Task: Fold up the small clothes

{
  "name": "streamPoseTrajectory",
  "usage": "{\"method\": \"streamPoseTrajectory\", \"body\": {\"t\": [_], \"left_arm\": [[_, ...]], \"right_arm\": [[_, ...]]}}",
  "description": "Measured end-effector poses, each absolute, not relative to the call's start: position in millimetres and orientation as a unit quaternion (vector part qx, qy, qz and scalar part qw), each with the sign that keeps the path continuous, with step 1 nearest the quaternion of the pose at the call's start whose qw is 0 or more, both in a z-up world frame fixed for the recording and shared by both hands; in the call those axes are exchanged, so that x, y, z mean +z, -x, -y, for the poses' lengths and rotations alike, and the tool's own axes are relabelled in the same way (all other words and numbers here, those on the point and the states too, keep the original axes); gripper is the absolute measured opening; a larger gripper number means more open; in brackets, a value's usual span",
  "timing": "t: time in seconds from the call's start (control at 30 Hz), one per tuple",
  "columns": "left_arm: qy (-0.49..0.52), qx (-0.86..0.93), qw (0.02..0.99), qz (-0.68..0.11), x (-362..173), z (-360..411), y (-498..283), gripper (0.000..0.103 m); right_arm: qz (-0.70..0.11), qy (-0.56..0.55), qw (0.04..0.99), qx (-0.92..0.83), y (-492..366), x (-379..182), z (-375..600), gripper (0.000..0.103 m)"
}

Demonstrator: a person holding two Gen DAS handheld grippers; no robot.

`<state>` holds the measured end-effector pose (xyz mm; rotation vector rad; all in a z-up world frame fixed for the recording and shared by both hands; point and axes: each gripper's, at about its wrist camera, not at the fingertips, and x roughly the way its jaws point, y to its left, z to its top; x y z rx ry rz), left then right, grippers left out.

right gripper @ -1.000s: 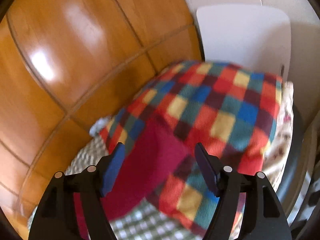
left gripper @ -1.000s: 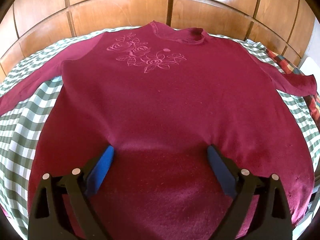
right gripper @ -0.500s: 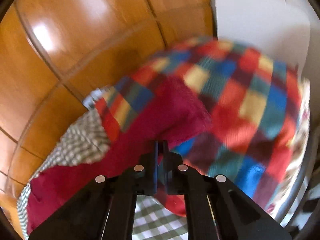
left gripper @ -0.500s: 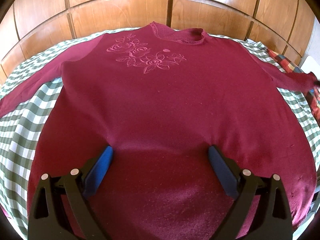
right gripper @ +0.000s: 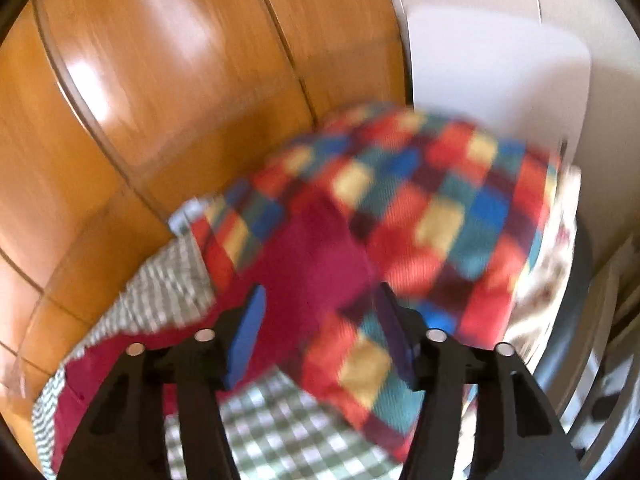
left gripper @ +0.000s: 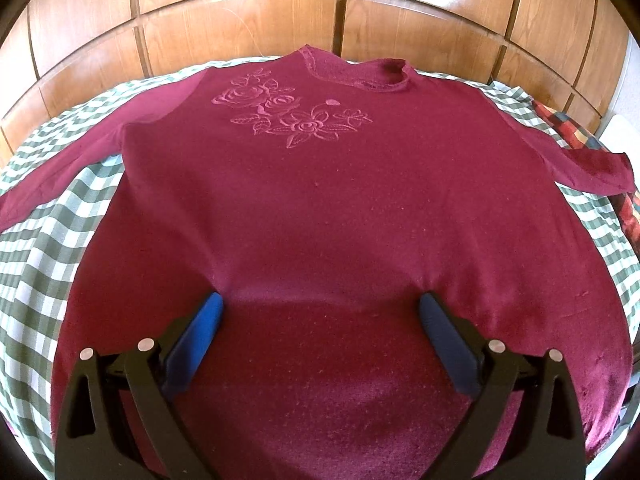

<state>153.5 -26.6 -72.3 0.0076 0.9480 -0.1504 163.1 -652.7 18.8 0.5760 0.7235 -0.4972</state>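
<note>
1. Sweater [left gripper: 320, 208]: spread flat, front up, on the checked cloth [left gripper: 44, 240].
2. Left gripper [left gripper: 320, 308]: fingers spread wide over the hem, grasping nothing.
3. Right gripper [right gripper: 318, 300]: fingers apart around the sleeve end [right gripper: 316, 248], beside the plaid blanket [right gripper: 440, 216]; view blurred.

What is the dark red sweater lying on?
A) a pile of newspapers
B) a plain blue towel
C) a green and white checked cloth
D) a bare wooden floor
C: in the left wrist view the sweater is spread flat on a green and white checked cloth that shows on both sides of it.
</note>
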Motion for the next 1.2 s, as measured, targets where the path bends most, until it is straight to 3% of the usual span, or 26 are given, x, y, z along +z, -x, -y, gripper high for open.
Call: {"method": "streamPoseTrajectory", "body": {"t": [0.2,0.27,0.3,0.5,0.63,0.8,0.83,0.87,0.93,1.2], "left_arm": [[-0.006,-0.071,0.887,-0.456,-72,28,-153,0.098],[-0.007,-0.069,0.887,-0.456,-72,28,-153,0.098],[-0.007,-0.069,0.887,-0.456,-71,28,-154,0.098],[-0.007,-0.070,0.886,-0.457,-71,28,-154,0.098],[-0.006,-0.072,0.885,-0.459,-71,28,-155,0.098],[0.007,-0.082,0.877,-0.474,-62,23,-157,0.097],[0.011,-0.084,0.876,-0.475,-61,22,-157,0.096],[0.014,-0.086,0.876,-0.475,-57,19,-158,0.094],[0.014,-0.078,0.879,-0.470,-52,14,-160,0.092],[0.040,-0.043,0.891,-0.451,-33,-14,-202,0.080]], "right_arm": [[-0.350,-0.354,0.836,-0.234,-180,-35,674,0.043],[-0.350,-0.357,0.832,-0.242,-190,-36,678,0.010],[-0.352,-0.359,0.830,-0.240,-195,-33,679,0.006],[-0.333,-0.253,0.865,-0.277,-196,33,670,0.000],[-0.403,-0.227,0.828,-0.317,-206,9,688,0.000],[-0.383,-0.241,0.833,-0.318,-188,10,680,0.000],[-0.378,-0.234,0.840,-0.312,-187,15,673,0.002],[-0.373,-0.220,0.850,-0.299,-188,21,660,0.011],[-0.368,-0.200,0.871,-0.257,-195,31,628,0.071],[-0.409,-0.122,0.903,-0.046,-269,6,458,0.070]]}}
